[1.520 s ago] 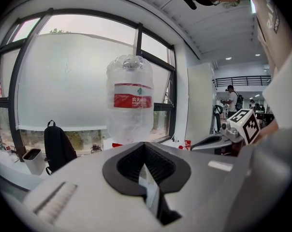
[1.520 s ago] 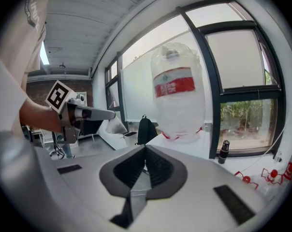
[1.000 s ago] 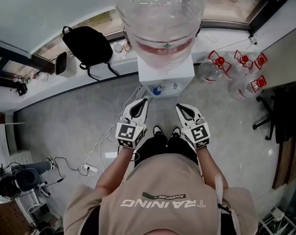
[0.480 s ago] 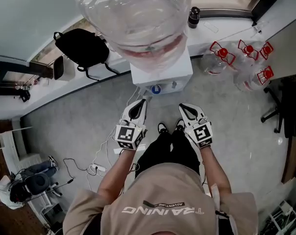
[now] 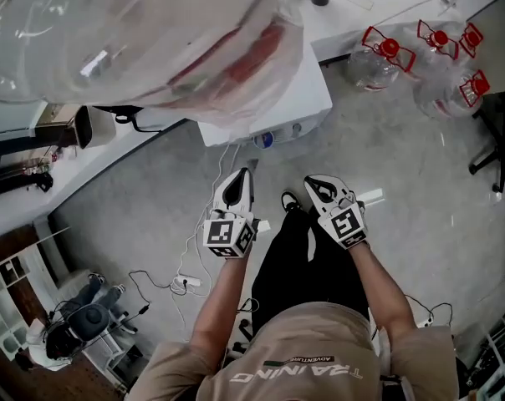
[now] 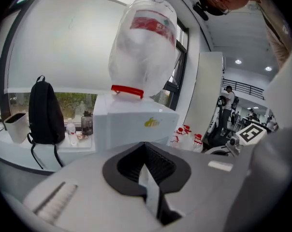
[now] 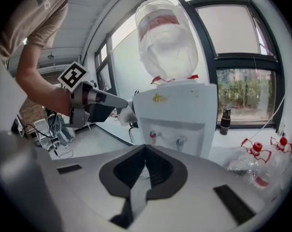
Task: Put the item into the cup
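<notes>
I see no cup and no loose item in any view. My left gripper (image 5: 240,175) and right gripper (image 5: 313,183) are held side by side at waist height, both pointing at a white water dispenser (image 5: 269,98). Each has its jaws pressed together with nothing clearly between them. In the left gripper view the shut left gripper (image 6: 146,167) faces the dispenser (image 6: 131,124) and its big clear bottle (image 6: 143,47). The right gripper (image 7: 145,170) faces the dispenser's two taps (image 7: 165,139). The left gripper (image 7: 118,111) also shows there, with a white bit at its tip.
Spare water bottles (image 5: 420,53) with red caps lie on the floor to the right. A black backpack (image 6: 44,112) and a white pot (image 6: 15,124) sit on the window ledge at the left. Cables and a power strip (image 5: 186,282) trail over the floor.
The head view has swung, so the dispenser's bottle now fills the upper left. Both grippers stay shut and side by side, at much the same distance from the dispenser.
</notes>
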Demonstrator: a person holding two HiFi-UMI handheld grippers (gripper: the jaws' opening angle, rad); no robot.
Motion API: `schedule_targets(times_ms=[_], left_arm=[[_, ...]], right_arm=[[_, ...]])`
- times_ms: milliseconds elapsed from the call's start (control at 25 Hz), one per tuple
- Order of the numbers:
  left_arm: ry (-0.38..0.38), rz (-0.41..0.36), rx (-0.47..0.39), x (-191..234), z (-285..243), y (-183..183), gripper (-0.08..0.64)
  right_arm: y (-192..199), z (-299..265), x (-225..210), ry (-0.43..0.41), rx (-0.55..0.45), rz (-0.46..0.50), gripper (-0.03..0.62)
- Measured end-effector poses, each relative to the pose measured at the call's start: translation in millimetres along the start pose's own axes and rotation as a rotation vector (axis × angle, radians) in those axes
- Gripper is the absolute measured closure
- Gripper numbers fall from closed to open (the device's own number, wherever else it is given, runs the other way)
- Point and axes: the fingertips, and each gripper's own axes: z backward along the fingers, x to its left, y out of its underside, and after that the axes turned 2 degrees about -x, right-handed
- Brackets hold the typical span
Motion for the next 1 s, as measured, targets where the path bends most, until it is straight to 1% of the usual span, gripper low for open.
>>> schedule_targets(times_ms=[120, 200, 320, 520, 680, 880, 1000], left_arm=[[-0.016, 0.023, 0.026, 8.0, -16.1, 28.6, 0.554], [-0.025, 0.028, 0.034, 11.1, -27.3, 43.8, 0.554], [-0.04, 0.031, 0.042, 15.3, -43.5, 64.0, 0.554], [-0.057, 0.039, 0.057, 30.8, -71.4, 96.2, 0.554], [-0.069, 0.023, 0.081, 43.5, -85.2, 120.4, 0.554], [-0.06, 0.023, 0.123, 62.5, -107.0, 146.3, 0.554], [-0.048, 0.013, 0.131, 63.3, -113.4, 158.8, 0.554]], right_arm=[[25.9, -14.0, -0.2, -0.031, 0.014, 0.005, 0.581], [39.6, -20.5, -3.9, -0.036, 0.024, 0.016, 0.581], [59.4, -30.9, -12.0, -0.018, 0.024, 0.015, 0.581], [84.7, -59.7, -24.3, 0.004, 0.007, -0.015, 0.581], [98.6, -81.7, -23.8, -0.006, -0.002, -0.023, 0.581], [113.5, -109.6, -28.8, -0.008, 0.031, -0.052, 0.581], [120.5, -114.5, -25.3, -0.019, 0.039, -0.059, 0.581]])
